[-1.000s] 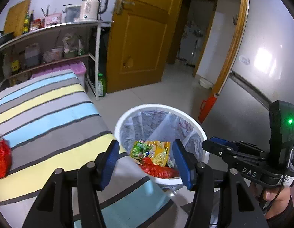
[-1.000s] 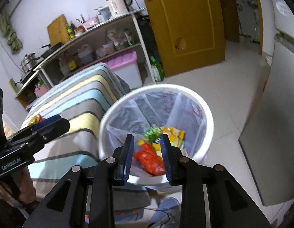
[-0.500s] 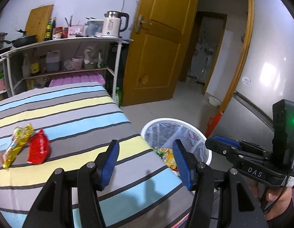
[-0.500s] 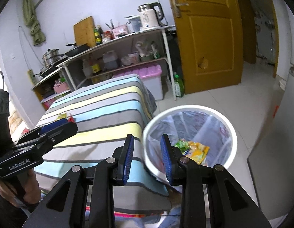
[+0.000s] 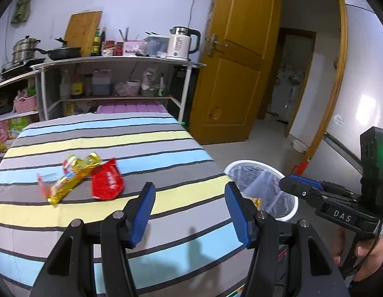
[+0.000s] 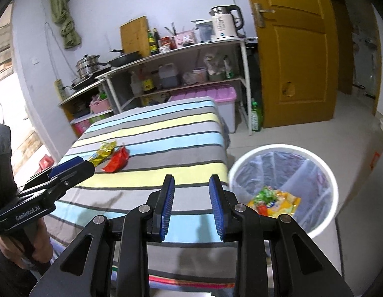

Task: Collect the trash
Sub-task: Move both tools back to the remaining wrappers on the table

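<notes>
Left gripper (image 5: 190,210) open and empty above the striped desk (image 5: 147,148). Up ahead and to its left – red wrapper (image 5: 107,179), crinkled, glossy, touching gold wrapper (image 5: 70,178), long axis slanting from near-left to far-right. Right gripper (image 6: 191,205) parted too, nothing between the blue ribbed pads. White round bin (image 6: 325,173) with clear liner just beside the desk – more wrappers inside.

Two wrappers on the striped bed (image 5: 147,146): one gold wrapper (image 5: 72,177), one red wrapper (image 5: 107,180); beside the bed, one bin (image 6: 283,188).
</notes>
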Tool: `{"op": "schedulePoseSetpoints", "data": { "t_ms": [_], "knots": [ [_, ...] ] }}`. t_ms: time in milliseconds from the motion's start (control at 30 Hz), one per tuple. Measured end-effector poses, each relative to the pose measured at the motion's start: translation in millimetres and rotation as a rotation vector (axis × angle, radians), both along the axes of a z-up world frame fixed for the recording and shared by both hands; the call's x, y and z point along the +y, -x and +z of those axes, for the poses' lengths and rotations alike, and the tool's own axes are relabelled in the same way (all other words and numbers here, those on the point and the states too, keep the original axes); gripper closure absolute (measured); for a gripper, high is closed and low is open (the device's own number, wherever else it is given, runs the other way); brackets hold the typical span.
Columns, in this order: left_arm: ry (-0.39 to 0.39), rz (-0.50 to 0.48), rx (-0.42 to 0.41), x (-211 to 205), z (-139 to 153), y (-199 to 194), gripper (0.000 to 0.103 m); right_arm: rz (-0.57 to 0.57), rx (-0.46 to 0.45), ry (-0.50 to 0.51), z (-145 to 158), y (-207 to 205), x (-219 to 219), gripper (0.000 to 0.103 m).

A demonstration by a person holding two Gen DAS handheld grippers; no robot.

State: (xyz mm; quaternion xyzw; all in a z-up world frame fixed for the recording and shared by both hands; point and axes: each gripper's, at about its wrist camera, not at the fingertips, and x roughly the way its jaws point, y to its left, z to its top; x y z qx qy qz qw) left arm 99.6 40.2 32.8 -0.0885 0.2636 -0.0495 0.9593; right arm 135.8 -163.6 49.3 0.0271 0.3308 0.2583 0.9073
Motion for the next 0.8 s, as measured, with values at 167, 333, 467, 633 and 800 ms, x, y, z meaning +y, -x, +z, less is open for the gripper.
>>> {"op": "schedulePoseSetpoints", "data": {
  "t_ms": [167,333,467,633,800],
  "knots": [
    [-0.005,0.051,0.002,21.0,-5.1,8.6,0.043,0.048,0.006,0.009,-2.6,-0.4,21.0,0.073],
    [-0.013,0.105,0.008,44.4,-12.1,15.4,0.043,0.093,0.010,0.020,-5.4,-3.4,42.8,0.073],
    [-0.008,0.150,0.015,61.8,-16.2,20.8,0.043,0.123,0.016,0.031,-8.6,-6.1,59.0,0.073],
    [-0.005,0.205,0.019,85.3,-19.4,25.2,0.043,0.167,0.028,0.042,-12.6,-12.4,82.1,0.073],
    [-0.004,0.253,0.025,110.1,-24.2,27.5,0.043,0.212,0.045,0.051,-17.1,-20.1,104.7,0.061]
  ]
}}
